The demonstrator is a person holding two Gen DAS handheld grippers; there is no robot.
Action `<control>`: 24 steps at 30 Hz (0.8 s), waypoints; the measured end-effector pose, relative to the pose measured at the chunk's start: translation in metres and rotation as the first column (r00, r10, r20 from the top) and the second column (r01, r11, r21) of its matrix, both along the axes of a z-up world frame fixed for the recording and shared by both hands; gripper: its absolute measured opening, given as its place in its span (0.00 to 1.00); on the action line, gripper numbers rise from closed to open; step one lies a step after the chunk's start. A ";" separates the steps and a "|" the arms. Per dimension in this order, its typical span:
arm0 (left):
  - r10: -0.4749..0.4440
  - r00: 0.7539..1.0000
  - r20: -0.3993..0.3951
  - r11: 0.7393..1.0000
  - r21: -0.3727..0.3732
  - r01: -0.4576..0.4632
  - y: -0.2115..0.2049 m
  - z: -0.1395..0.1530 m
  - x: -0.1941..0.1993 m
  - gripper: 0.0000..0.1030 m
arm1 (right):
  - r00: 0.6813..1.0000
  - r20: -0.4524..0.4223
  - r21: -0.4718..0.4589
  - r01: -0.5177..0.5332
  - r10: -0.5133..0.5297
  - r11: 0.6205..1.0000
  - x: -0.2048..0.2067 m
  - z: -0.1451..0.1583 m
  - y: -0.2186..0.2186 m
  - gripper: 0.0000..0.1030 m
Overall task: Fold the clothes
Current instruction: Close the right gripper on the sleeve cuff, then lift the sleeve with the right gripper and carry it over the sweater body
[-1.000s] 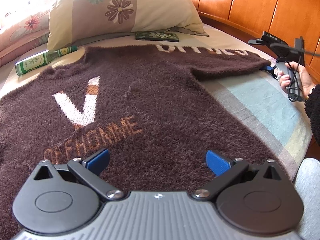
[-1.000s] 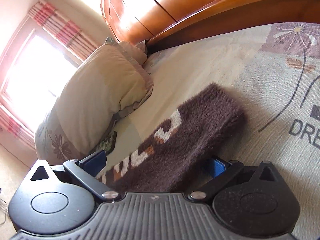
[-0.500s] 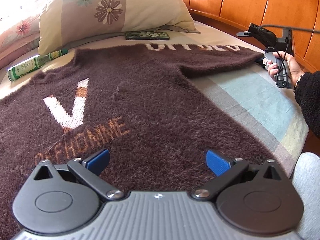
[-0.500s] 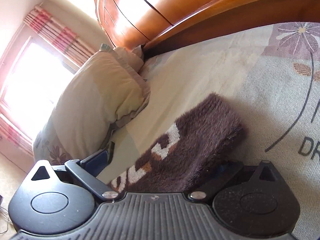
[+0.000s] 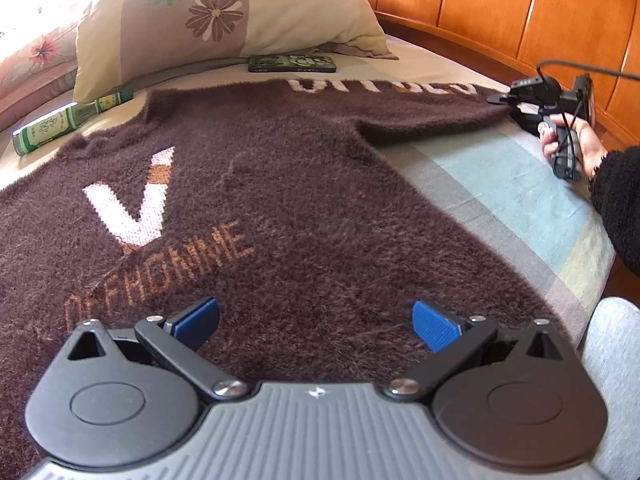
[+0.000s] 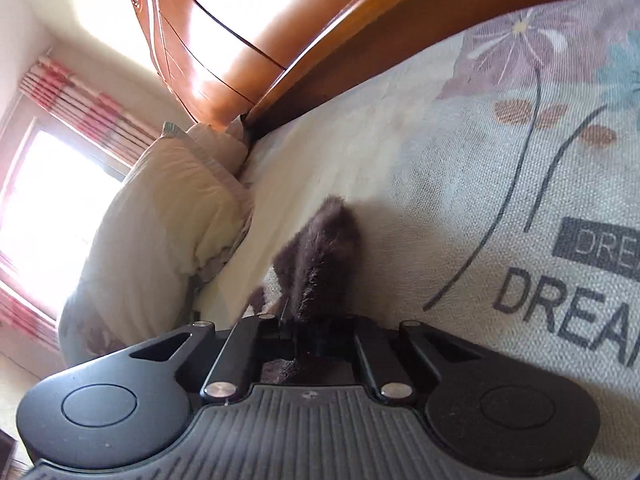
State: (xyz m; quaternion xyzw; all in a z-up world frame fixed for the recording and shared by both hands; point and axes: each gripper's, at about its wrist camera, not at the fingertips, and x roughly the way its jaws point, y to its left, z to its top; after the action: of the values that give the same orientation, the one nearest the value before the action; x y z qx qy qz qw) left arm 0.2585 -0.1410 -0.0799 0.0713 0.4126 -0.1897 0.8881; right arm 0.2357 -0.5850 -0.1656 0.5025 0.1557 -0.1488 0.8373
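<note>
The right gripper [image 6: 316, 336] was clamped tight on the sweater's [image 5: 280, 200] sleeve cuff [image 6: 320, 256]; the left gripper [image 5: 316, 320] hung wide open, empty. Folding well probably meant carrying that cuff across the body without stretching it.

The fluffy dark-brown knitted sweater [image 5: 304, 200] runs off the left wrist view's left edge, its hem hidden behind the black-and-grey left gripper [image 5: 316, 320]. The small dark patterned flat case [image 5: 292, 63] by the pillow carries print too small to read. In the right wrist view the cuff's tip [image 6: 320, 256] is blurred — the pads gripping it stay hidden.
</note>
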 end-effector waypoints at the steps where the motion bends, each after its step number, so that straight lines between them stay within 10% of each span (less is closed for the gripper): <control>1: -0.006 1.000 -0.002 1.000 0.000 0.006 -0.001 0.000 -0.001 0.99 | 1.000 -0.008 -0.002 0.003 -0.003 1.000 0.001 0.001 0.001 0.07; 24: -0.042 0.998 0.040 0.999 0.010 0.042 0.017 0.022 -0.018 0.99 | 0.990 -0.134 -0.177 0.018 -0.042 0.984 0.024 0.047 0.033 0.09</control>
State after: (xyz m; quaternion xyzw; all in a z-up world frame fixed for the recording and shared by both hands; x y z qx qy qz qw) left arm 0.2406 -0.1238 -0.0580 0.0878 0.3941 -0.2051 0.8916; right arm 0.2598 -0.5523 -0.1188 0.4177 0.1916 -0.2086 0.8633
